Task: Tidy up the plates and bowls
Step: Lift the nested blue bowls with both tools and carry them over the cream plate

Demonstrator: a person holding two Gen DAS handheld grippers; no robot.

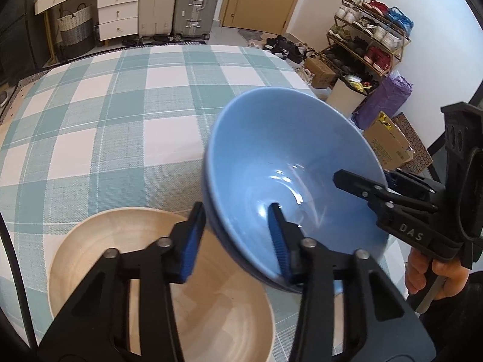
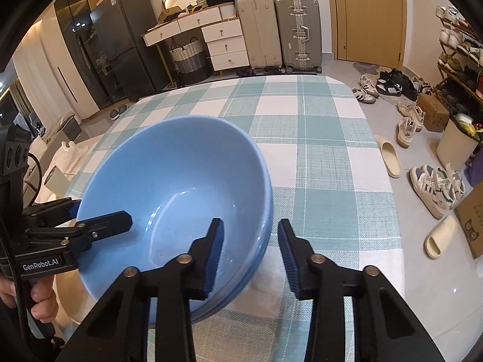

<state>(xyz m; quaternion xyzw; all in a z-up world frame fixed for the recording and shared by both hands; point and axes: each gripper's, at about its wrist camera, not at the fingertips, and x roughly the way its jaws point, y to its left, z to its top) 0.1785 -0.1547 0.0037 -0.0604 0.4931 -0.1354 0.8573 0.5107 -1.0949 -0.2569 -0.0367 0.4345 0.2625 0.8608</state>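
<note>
Two blue bowls [image 1: 289, 163], nested one inside the other, are sitting tilted over the checked tablecloth [image 1: 105, 114], beside a wooden bowl [image 1: 157, 286]. The left gripper [image 1: 238, 241] is straddling the near rim of the blue bowls, with one finger inside and one outside, its jaws partly open with a gap still showing. The right gripper [image 2: 250, 256] is straddling the opposite rim in the same way, not yet pressing on it

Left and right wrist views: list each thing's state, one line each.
blue bowls: stacked, tilted, rim straddled by both grippers
wooden bowl: upright, empty, untouched
left hand-held gripper: fingers either side of the near-left rim
right hand-held gripper: fingers either side of the right rim
suitcases: upright, shut
</note>
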